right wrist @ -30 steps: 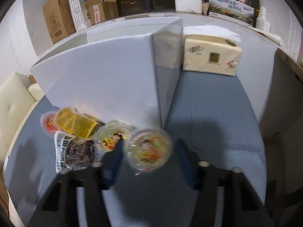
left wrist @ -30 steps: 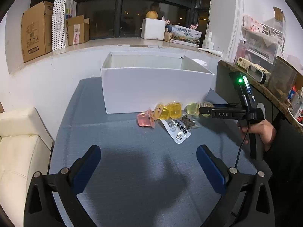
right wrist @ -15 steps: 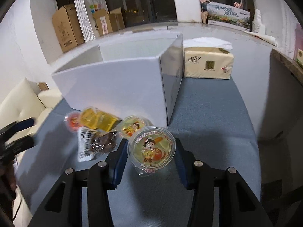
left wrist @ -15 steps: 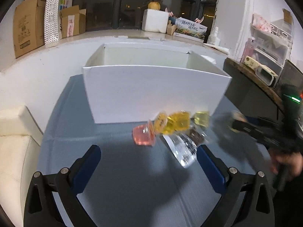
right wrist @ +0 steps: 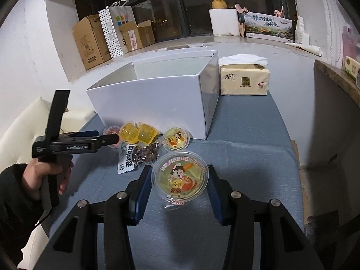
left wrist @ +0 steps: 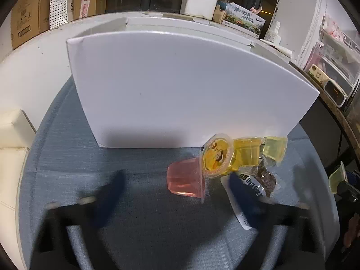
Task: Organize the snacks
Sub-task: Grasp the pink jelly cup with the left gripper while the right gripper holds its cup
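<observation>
Right gripper [right wrist: 180, 187] clamps a cartoon-lidded jelly cup [right wrist: 179, 178], in front of the white box [right wrist: 157, 103]. Left gripper [left wrist: 175, 193] jaws closing, nothing gripped, pink jelly cup [left wrist: 185, 178] between them near the box front.

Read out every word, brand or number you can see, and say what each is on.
"清风": tissue pack.
"臻品野生菌 顺丰鲜达": printed box on the sill.
Left gripper body lettering: too blurred.
Dark snack packet, held jelly cup lid, cardboard box labels: print too small to read.
</observation>
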The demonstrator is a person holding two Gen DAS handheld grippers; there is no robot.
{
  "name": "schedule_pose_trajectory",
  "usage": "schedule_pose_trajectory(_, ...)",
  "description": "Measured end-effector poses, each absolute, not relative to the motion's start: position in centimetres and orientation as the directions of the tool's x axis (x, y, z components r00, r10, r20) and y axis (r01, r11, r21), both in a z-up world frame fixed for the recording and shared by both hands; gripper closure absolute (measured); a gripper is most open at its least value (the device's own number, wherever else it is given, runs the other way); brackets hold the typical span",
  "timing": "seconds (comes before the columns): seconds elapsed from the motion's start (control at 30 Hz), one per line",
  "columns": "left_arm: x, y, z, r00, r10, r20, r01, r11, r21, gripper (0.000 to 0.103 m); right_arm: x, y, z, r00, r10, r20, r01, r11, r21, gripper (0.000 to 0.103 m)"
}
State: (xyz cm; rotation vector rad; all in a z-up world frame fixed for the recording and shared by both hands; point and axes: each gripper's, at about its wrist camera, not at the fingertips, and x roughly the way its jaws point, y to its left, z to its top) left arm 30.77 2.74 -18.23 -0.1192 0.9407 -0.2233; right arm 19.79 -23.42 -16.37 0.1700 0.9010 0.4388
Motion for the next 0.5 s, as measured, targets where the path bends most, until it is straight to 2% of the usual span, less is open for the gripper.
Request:
schedule_pose_trajectory(0.03, 31.0, 2.7, -18.5, 0.559, -0.251, -0.79, 0.139, 0.968, -0.209, 0.045, 19.7, -23.2, -16.4, 0.539, 0.438, -0.72, -0.302, 0.898, 0.32, 0.052)
schedule_pose_trajectory(0.07, 31.1, 2.6, -18.7, 0.552, -0.252, -0.795, 0.143, 0.968, -0.207, 0.047, 19.7, -23.1, -16.5, 0.535, 0.441, -0.72, -0.304, 0.896, 0.323, 0.052)
schedule_pose_trajectory(0.13, 30.9, 2.4, -18.7, 0.558, -0.245, -0.793, 0.159, 0.969, -0.189, 0.063, 19.6, -22.8, -16.5, 0.532, 0.446, -0.72, -0.308, 0.894, 0.326, 0.052)
schedule_pose_trajectory(0.17, 30.8, 2.5, -18.7, 0.554, -0.263, -0.79, 0.165, 0.965, -0.205, 0.067, 19.5, -22.7, -16.5, 0.532, 0.446, -0.719, -0.309, 0.893, 0.326, 0.052)
schedule_pose_trajectory(0.37, 28.5, 3.0, -17.1, 0.615, -0.242, -0.75, 0.172, 0.97, -0.172, 0.068, 19.3, -22.2, -16.3, 0.533, 0.459, -0.711, -0.317, 0.887, 0.335, 0.052)
schedule_pose_trajectory(0.5, 25.3, 2.9, -14.2, 0.693, -0.248, -0.677, 0.201, 0.968, -0.149, 0.068, 19.1, -21.7, -15.6, 0.54, 0.473, -0.696, -0.326, 0.88, 0.345, 0.052)
